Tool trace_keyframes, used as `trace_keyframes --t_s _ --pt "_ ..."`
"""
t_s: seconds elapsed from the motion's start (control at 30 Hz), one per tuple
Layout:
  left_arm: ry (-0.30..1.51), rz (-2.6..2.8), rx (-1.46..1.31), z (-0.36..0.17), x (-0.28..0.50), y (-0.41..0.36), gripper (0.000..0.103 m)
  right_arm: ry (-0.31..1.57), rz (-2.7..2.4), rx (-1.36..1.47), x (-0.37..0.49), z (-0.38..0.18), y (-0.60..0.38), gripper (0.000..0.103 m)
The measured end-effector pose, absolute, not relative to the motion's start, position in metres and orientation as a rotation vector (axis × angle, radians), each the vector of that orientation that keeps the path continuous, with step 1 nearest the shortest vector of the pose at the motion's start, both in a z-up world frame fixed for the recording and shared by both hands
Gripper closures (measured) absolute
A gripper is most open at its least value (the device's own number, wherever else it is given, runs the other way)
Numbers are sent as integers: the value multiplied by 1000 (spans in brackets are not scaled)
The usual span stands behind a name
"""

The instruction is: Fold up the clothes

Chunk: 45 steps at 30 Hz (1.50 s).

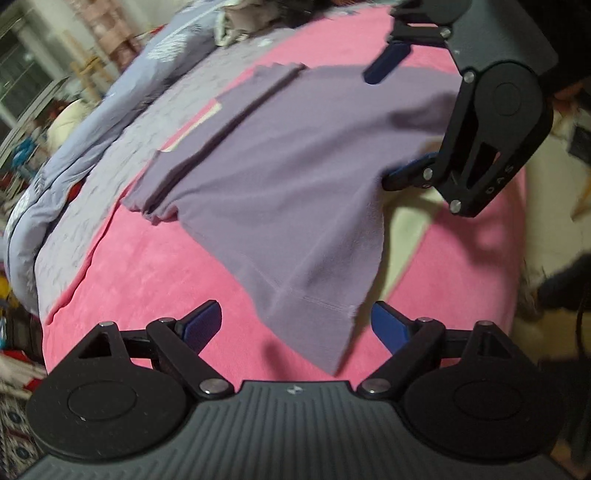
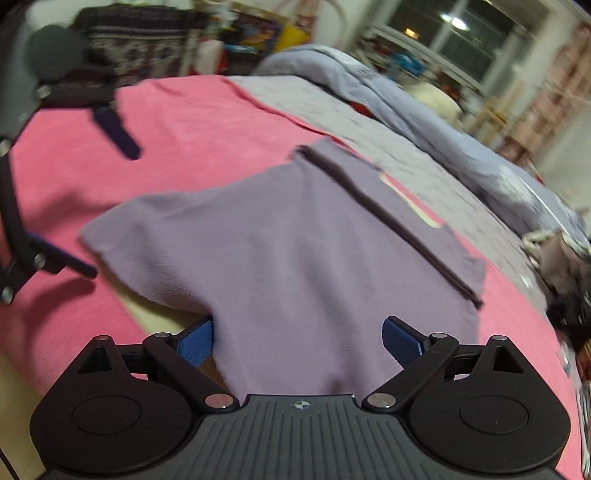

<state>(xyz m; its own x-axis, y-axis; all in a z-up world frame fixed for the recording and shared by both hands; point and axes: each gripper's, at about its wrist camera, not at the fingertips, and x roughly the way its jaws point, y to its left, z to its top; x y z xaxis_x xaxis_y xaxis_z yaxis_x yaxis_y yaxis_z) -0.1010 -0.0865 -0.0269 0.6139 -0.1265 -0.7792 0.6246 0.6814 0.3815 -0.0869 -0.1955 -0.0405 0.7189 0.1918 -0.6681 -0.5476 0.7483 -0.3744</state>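
Note:
A lilac T-shirt [image 1: 280, 177] lies partly folded on a pink blanket [image 1: 155, 266], with a doubled-over band along its far edge. In the left wrist view my left gripper [image 1: 297, 326] is open, and the shirt's hem corner reaches down between its blue fingers [image 1: 205, 325]. My right gripper [image 1: 395, 118] comes in from the upper right, open, one finger above the shirt's side edge and one at it. In the right wrist view the right gripper [image 2: 299, 343] is open with the T-shirt [image 2: 295, 251] spread between its fingers. The left gripper [image 2: 92, 197] stands open at the shirt's left corner.
A grey sheet [image 2: 388, 155] and a bunched blue-grey duvet [image 2: 424, 110] run along the bed's far side. A heap of other clothes [image 2: 565, 266] sits at the right. A cream patch [image 1: 406, 229] shows beside the shirt. Cluttered shelves and a window [image 2: 461, 33] lie beyond.

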Motion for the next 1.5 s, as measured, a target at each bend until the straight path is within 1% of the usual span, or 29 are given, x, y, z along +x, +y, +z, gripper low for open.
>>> trace_keyframes --t_s 0.23,0.4,0.57,0.73,0.9,1.2,1.27,1.4,1.5 --pt "778 -466 670 -30 -95 -109 13 695 371 -541 -64 -41 -211 7" --pt "750 -348 722 -40 -92 -110 11 719 384 -527 -83 -41 -222 7" --pt "786 -119 592 -35 -69 -85 11 746 415 -525 -109 -45 -224 7" --pt "792 -6 462 -19 -67 -65 13 697 326 -541 -117 -51 -214 7" --pt "816 42 421 -15 -75 -55 13 657 184 -566 -116 -60 -210 6" --pt "853 40 430 -22 -92 -52 13 770 -196 -660 -111 -77 -294 2" --pt "866 42 432 -24 -95 -49 13 822 -262 -645 -110 -79 -314 1" --pt "882 43 430 -26 -100 -45 13 912 -453 -581 -106 -81 -352 1" --pt "872 18 475 -28 -105 -50 13 910 -515 -485 -108 -74 -375 2"
